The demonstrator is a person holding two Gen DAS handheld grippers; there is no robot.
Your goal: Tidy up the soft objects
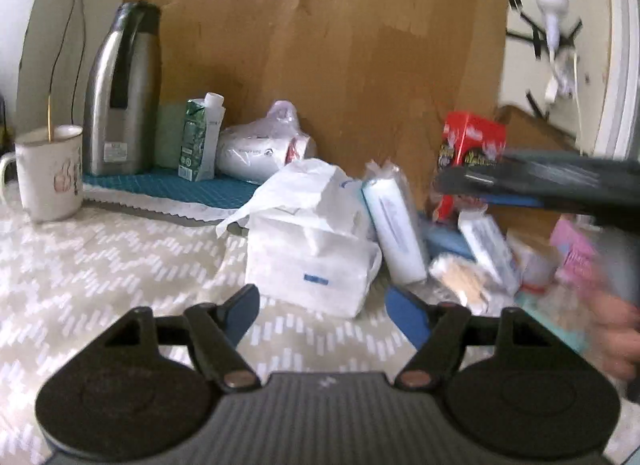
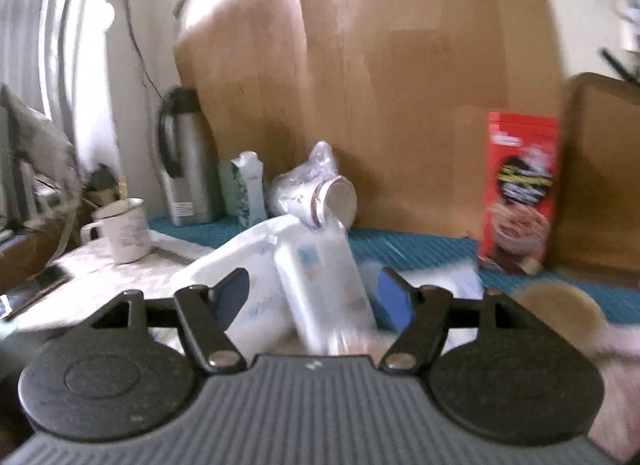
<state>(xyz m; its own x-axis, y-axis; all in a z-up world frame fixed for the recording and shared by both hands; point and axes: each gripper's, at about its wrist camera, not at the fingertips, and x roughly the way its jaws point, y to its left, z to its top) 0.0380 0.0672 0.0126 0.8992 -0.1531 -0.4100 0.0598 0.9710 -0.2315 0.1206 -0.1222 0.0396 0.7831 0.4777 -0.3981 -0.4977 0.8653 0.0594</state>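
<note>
In the left wrist view a white tissue pack [image 1: 308, 261] lies on the patterned cloth with a loose white plastic bag [image 1: 304, 189] on top. A white wrapped roll [image 1: 394, 225] leans beside it, with more small soft packs [image 1: 488, 249] to the right. My left gripper [image 1: 324, 307] is open and empty, just in front of the tissue pack. My right gripper [image 2: 316, 293] is open, with the white wrapped pack [image 2: 324, 285] standing between its fingers; no contact shows. It also appears blurred in the left wrist view [image 1: 532, 181], above the packs.
A steel thermos [image 1: 120, 93], a green carton [image 1: 200, 137], a bagged white roll [image 1: 264, 149] and a mug [image 1: 48, 173] stand at the back left on a blue mat [image 1: 168, 185]. A red box [image 1: 468, 145] and a cardboard sheet [image 1: 340, 45] stand behind.
</note>
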